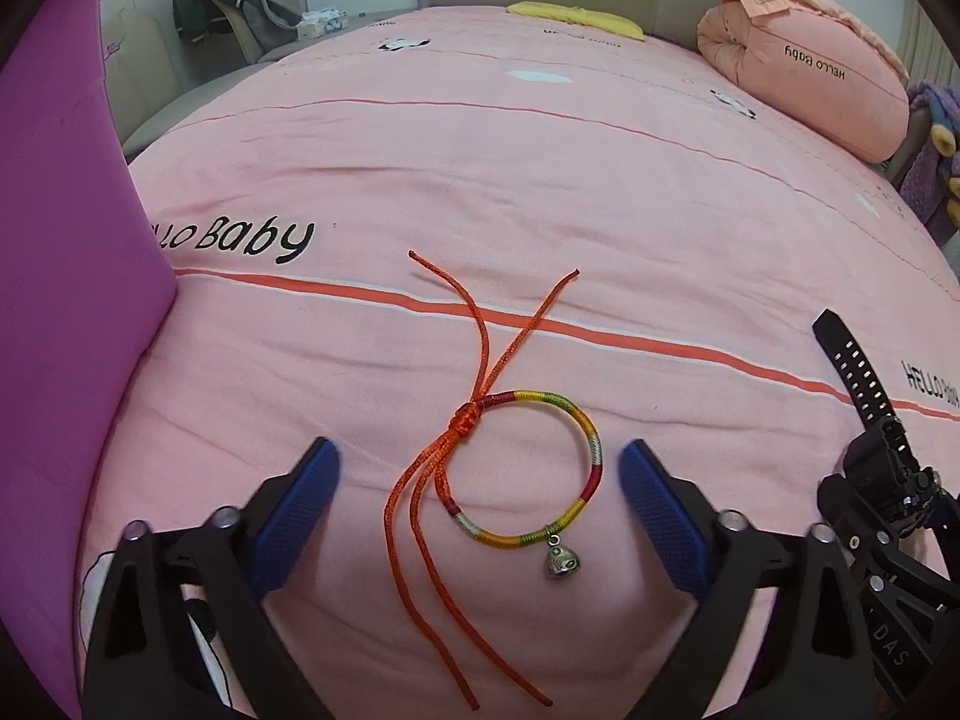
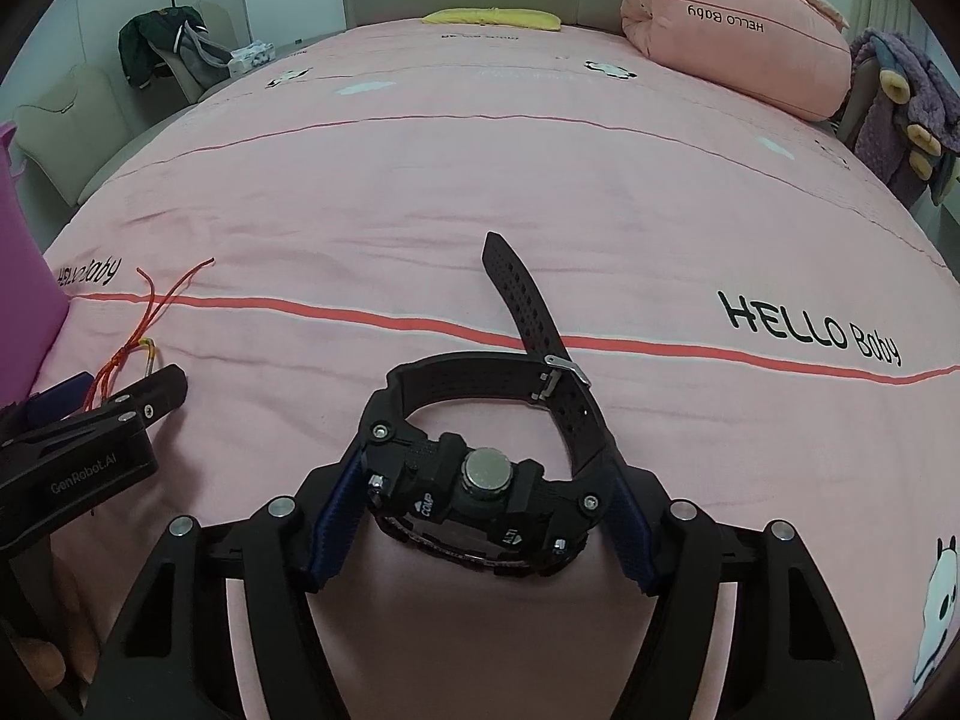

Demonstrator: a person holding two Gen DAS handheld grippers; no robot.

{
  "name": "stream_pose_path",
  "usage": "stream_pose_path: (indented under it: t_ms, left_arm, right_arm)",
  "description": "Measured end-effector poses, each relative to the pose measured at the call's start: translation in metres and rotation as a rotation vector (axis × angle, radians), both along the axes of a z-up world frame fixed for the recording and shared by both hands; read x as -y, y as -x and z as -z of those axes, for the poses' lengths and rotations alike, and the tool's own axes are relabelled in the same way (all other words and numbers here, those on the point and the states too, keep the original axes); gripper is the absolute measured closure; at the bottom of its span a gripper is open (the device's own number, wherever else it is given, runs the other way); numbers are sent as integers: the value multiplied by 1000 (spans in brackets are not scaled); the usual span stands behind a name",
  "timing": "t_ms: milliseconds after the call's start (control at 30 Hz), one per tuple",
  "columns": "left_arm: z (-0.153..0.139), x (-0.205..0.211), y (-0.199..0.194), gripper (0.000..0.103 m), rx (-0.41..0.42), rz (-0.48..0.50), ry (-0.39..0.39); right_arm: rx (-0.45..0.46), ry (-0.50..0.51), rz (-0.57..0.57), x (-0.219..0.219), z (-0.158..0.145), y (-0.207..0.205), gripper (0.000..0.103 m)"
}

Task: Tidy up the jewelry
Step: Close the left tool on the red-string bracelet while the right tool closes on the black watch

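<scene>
Right gripper (image 2: pixel 480 516) clamping chunky black plastic watch (image 2: pixel 480 480); left gripper (image 1: pixel 480 504) spread, straddling multicoloured woven cord bracelet (image 1: pixel 528 468) — should pinch at braid, avoiding loose tails

Soft cloth underneath, cord, rubber and dull metal on top.

The bed (image 1: pixel 540 180) wears matt pink cotton, lightly creased. The bracelet (image 1: pixel 528 468) is silky woven cord, faintly glossy, with a small tarnished metal bell (image 1: pixel 561 561). The watch (image 2: pixel 480 480) looks like matt black plastic, its perforated strap rubbery, the buckle brushed metal. Each hand-held gripper (image 1: pixel 477 510) has textured blue pads (image 1: pixel 300 510) on matt black plastic. The purple box (image 1: pixel 66 300) is smooth plastic.
</scene>
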State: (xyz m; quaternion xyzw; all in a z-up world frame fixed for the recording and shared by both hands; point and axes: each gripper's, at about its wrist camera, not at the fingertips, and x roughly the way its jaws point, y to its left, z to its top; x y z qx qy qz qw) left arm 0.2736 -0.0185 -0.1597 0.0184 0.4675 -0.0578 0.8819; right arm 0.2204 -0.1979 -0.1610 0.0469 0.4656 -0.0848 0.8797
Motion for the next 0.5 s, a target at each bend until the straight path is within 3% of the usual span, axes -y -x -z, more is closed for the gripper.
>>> stream_pose_path:
  t_ms: [300,433,500]
  left_arm:
    - [-7,18,14,82,19,89,-30]
    - [-11,16,22,95,4,102,-11]
    - [-13,14,30,95,-11,103,0]
  right_arm:
    - [13,-37,-5,2,-4,6,36]
    - [24,-59,-8,1,-7,17,37]
    - [24,-72,-10,1,-9,25,37]
